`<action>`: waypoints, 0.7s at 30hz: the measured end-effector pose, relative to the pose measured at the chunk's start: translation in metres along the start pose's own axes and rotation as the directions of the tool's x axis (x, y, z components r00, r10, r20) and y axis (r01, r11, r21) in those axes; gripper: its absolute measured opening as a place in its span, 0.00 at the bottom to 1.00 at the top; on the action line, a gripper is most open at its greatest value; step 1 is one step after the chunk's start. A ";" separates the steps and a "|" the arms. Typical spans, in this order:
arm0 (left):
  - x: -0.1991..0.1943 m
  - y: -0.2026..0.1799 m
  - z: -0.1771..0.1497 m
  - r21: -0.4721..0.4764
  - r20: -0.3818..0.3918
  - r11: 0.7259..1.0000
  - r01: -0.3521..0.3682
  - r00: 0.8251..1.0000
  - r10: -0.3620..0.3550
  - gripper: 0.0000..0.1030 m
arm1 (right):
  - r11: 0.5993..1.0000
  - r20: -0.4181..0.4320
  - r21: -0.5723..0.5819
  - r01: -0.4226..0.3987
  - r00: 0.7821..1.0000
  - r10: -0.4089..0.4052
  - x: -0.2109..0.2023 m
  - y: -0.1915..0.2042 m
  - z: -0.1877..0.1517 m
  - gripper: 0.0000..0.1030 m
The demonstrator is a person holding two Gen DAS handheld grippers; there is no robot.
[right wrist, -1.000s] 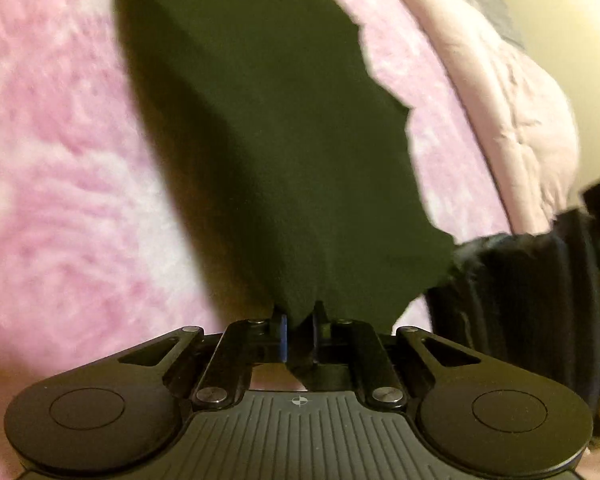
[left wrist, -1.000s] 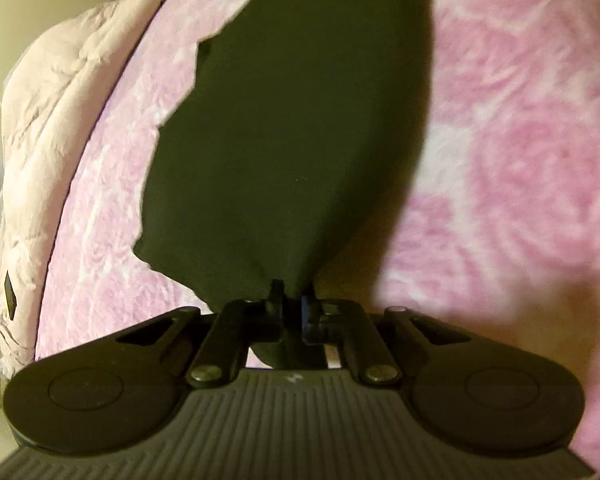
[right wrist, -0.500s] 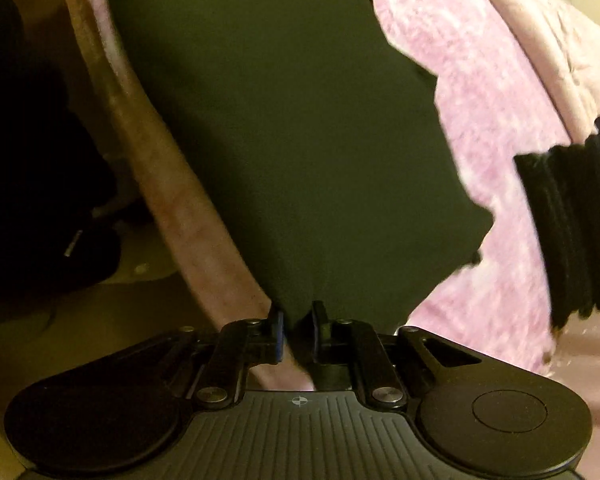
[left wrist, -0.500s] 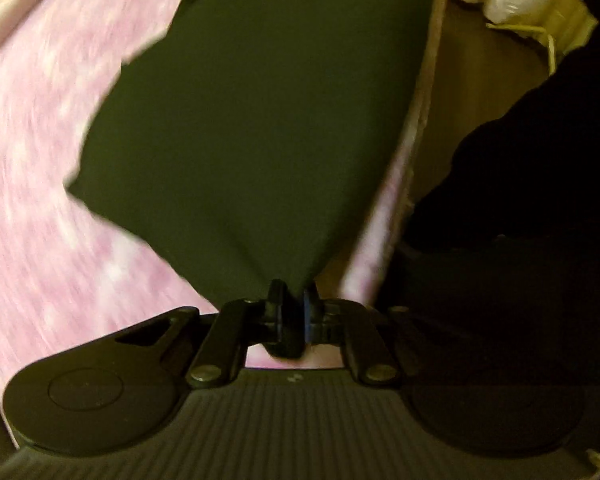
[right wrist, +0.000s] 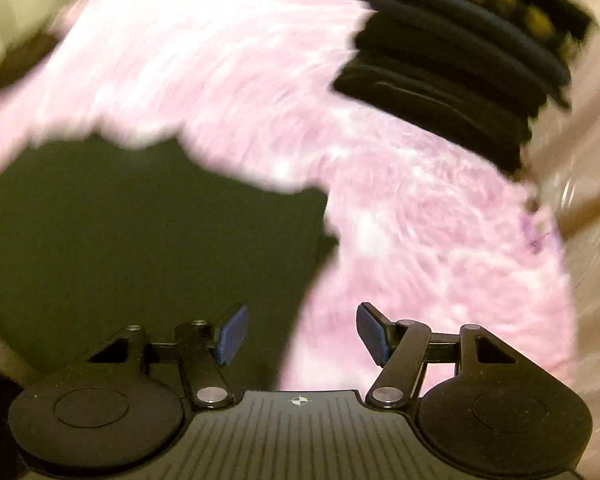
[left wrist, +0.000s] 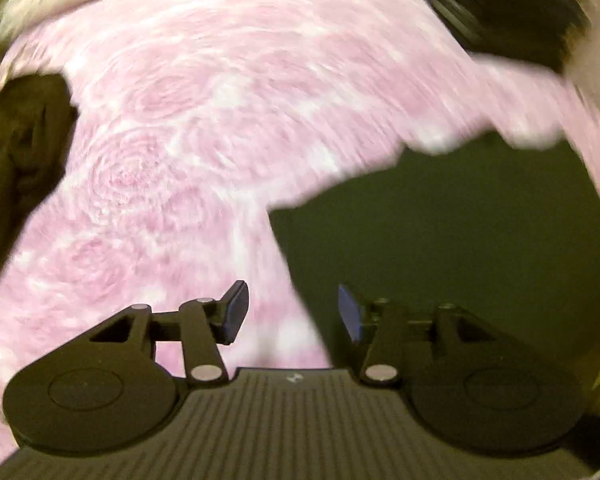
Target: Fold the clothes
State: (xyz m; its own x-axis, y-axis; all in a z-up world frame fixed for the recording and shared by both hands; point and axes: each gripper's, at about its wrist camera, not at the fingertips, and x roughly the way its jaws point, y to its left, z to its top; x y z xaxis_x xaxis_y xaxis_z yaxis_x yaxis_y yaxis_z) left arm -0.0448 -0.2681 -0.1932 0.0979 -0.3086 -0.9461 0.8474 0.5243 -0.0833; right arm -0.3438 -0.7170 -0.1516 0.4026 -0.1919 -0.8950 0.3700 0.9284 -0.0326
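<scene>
A dark green garment (left wrist: pixel 440 240) lies flat on the pink rose-patterned blanket (left wrist: pixel 200 120), at the lower right of the left wrist view. It fills the lower left of the right wrist view (right wrist: pixel 140 240). My left gripper (left wrist: pixel 292 312) is open and empty, just above the garment's left edge. My right gripper (right wrist: pixel 300 332) is open and empty, just above the garment's right edge. Both views are blurred by motion.
A stack of folded dark clothes (right wrist: pixel 460 64) stands on the blanket (right wrist: pixel 420 240) at the upper right, also at the top right of the left wrist view (left wrist: pixel 508 12). Another dark crumpled garment (left wrist: pixel 16 168) lies at the left edge.
Both grippers were shut on the green garment and held it up. Now it lies on the blanket, both grippers have let go and opened.
</scene>
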 end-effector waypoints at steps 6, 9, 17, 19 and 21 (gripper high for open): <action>0.043 0.041 0.050 -0.216 -0.003 0.976 0.036 0.999 -0.037 0.42 | 0.960 0.043 0.234 -0.156 0.988 0.150 0.069 -0.042 0.052 0.62; 0.060 0.052 0.059 -0.267 -0.010 0.960 0.087 0.996 -0.093 0.41 | 0.936 0.047 0.293 -0.198 0.980 0.192 0.096 -0.058 0.053 0.61; 0.054 0.048 0.066 -0.229 0.025 0.967 0.114 0.993 -0.111 0.01 | 0.949 0.004 0.285 -0.133 0.990 0.138 0.085 -0.055 0.060 0.04; 0.029 0.047 0.068 -0.219 0.085 0.970 0.110 0.992 -0.093 0.02 | 0.956 0.063 0.269 -0.120 0.992 0.106 0.061 -0.055 0.069 0.04; 0.017 0.049 0.072 -0.227 0.113 0.968 0.110 0.990 -0.086 0.02 | 0.959 0.101 0.258 -0.112 0.991 0.089 0.052 -0.055 0.076 0.04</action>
State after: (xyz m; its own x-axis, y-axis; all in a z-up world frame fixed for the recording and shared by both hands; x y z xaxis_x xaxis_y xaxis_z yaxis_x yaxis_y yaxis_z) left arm 0.0356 -0.3047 -0.1907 0.0830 -0.4406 -0.8939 0.7125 0.6533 -0.2558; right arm -0.2796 -0.8022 -0.1626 0.5166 -0.1400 -0.8447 0.5263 0.8301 0.1842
